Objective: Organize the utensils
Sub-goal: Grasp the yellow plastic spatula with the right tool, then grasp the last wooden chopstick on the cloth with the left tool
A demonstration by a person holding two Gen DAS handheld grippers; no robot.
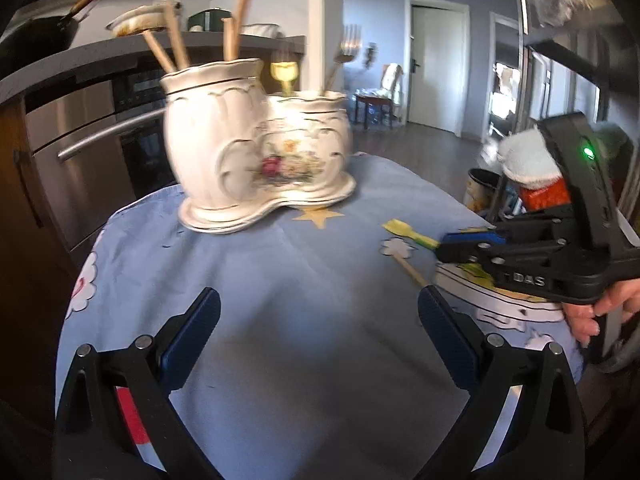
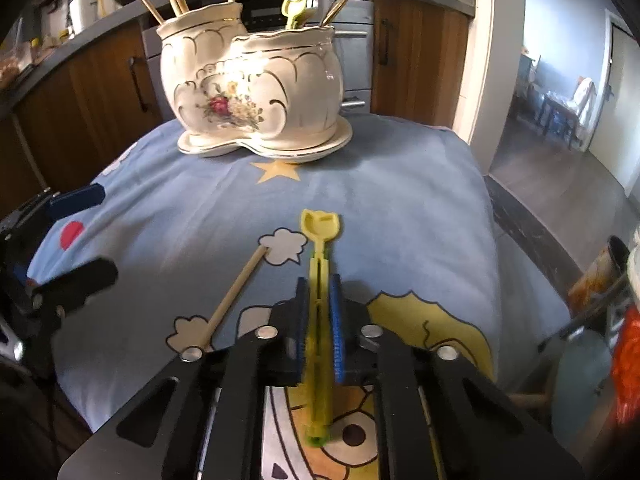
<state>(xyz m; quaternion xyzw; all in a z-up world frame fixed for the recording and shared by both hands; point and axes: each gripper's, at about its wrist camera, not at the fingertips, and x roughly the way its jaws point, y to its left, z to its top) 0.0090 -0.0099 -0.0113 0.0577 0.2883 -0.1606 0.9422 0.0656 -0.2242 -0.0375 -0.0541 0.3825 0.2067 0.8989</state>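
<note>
Tabletop (image 2: 400, 208): covered by my blue cartoon cloth with a yellow star and white clouds.
Holder (image 2: 256, 92): a white two-pot ceramic piece with a rose print, standing at the far end of the tabletop; the taller left pot carries wooden sticks, the lower right pot carries a fork, gold-toned cutlery and a yellow plastic piece.
Right hand-held gripper (image 2: 319, 312): I hold it low over the near part of the cloth, and its blue pads are clenched on the shaft of the yellow scoop.
Left hand-held gripper (image 1: 320, 320): I hold it above the bare cloth, jaws spread wide, nothing between them.
Yellow scoop (image 2: 320, 240): lying lengthwise toward the holder, head out past my right fingertips.
Stick (image 2: 236, 292): wooden, flat on the cloth just left of the scoop, angled.
</note>
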